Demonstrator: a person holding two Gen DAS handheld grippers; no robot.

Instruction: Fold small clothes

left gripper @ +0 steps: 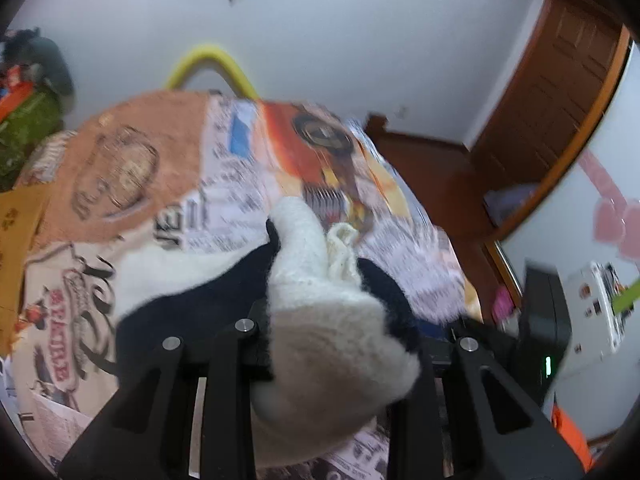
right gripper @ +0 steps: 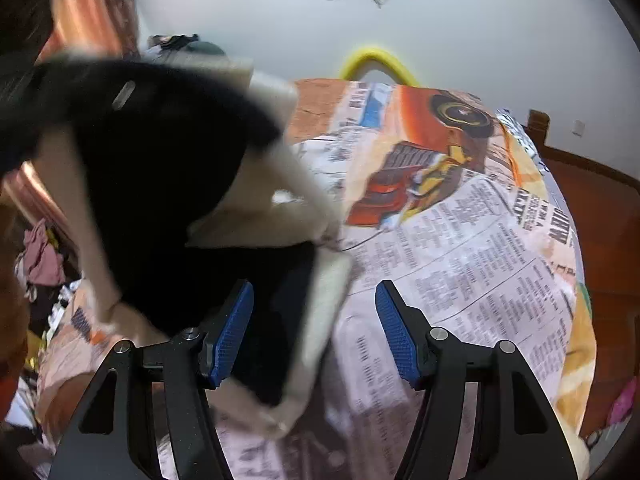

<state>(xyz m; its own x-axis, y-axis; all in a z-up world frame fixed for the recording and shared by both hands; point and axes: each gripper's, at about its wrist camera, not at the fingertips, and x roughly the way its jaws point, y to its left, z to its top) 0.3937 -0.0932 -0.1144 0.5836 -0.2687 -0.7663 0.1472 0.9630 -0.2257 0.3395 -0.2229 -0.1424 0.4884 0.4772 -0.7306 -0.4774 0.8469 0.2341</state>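
A fluffy white and black small garment point(left gripper: 332, 352) is bunched between the fingers of my left gripper point(left gripper: 320, 292), which is shut on it; the cloth hides the fingertips. It hangs above a bed cover point(left gripper: 132, 168) printed with newspaper text and cars. In the right wrist view the same garment point(right gripper: 160, 184) hangs blurred at the left, its lower edge trailing onto the bed cover point(right gripper: 460, 240). My right gripper point(right gripper: 314, 292) stands open low over the bed. Its blue pads point(right gripper: 236, 328) press on nothing, though the garment's lower flap reaches in beside the left pad.
A yellow curved tube point(right gripper: 376, 58) arches at the far end of the bed. A wooden bed frame point(left gripper: 424, 160) and wooden door point(left gripper: 560, 100) are at the right. Loose clothes point(right gripper: 40, 256) lie on the floor at the left. A cluttered pile point(left gripper: 28, 112) sits at the far left.
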